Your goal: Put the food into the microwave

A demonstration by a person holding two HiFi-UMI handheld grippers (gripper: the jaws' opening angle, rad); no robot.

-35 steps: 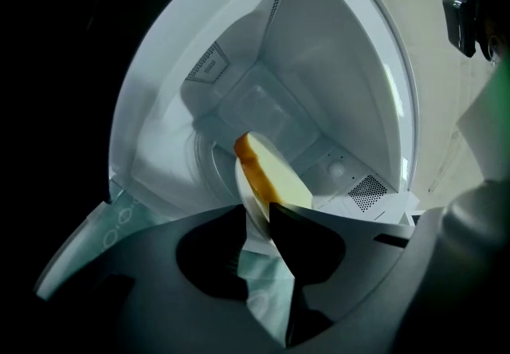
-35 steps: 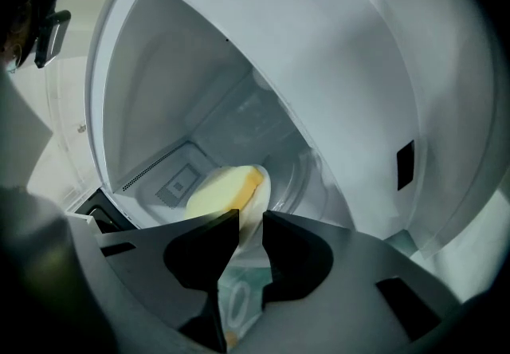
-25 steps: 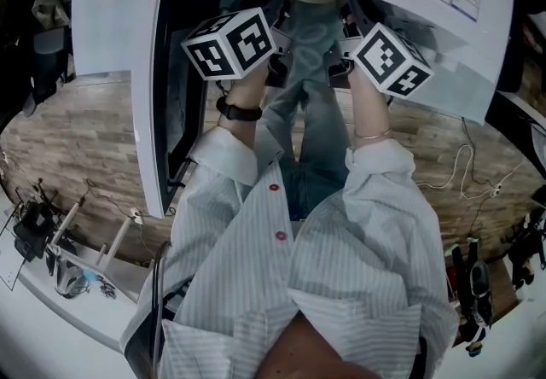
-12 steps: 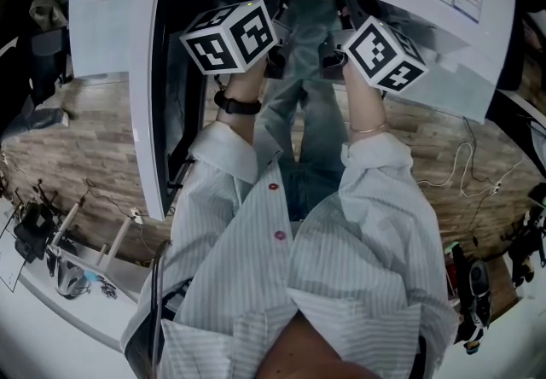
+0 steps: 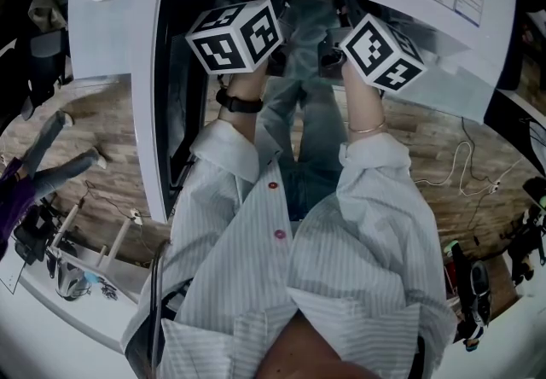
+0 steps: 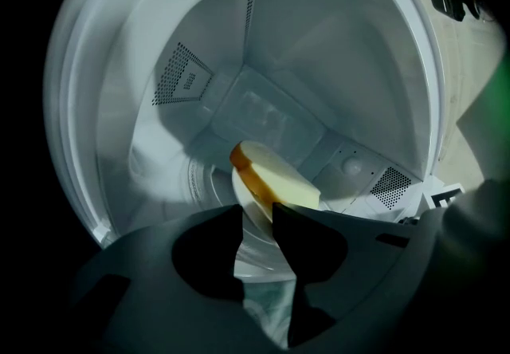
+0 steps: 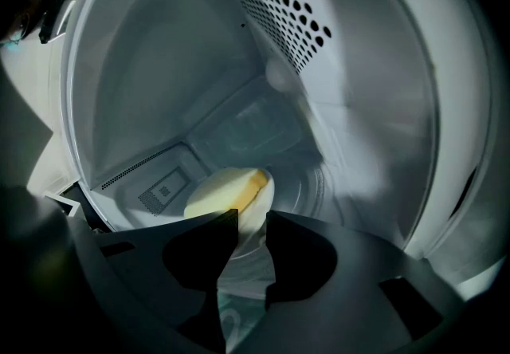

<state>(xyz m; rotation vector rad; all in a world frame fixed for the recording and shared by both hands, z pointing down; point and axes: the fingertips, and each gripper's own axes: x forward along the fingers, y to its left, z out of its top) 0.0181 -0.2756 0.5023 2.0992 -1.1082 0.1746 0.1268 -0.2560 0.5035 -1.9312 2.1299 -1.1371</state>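
The left gripper (image 6: 257, 214) is letting go: its jaws have just been opening and are standing apart, with the rim of the white plate (image 6: 253, 247) lying in the gap between them. The right gripper (image 7: 252, 217) is reaching in from the opposite side, and its jaws are sitting tight against the plate's other edge, which is filling the whole space between them, so that one is clasping the rim.

Just past both sets of jaw tips, the slice of bread (image 6: 275, 178) is resting on the plate, its brown crust showing along one edge. Plate and bread are sitting well inside the microwave (image 6: 319, 49), low in the cavity, with the turntable ring (image 6: 195, 178) showing just beside the plate and farther in than the left jaws. Beyond the bread, the pale back wall and a patch of small vent holes (image 6: 179, 80) are catching the light. Above the right jaws, a long band of larger perforations (image 7: 271, 9) is running along the cavity wall.

Back behind the jaws, outside the opening, the two marker cubes, left (image 5: 235, 36) and right (image 5: 381, 50), are hovering side by side at the mouth of the oven. The person's arms in striped sleeves (image 5: 375, 189) are stretching forward to them, a dark watch (image 5: 239, 104) on the left wrist. The white door (image 5: 111, 138) is standing swung open beside the left gripper, above a wood-patterned floor (image 5: 77, 130).
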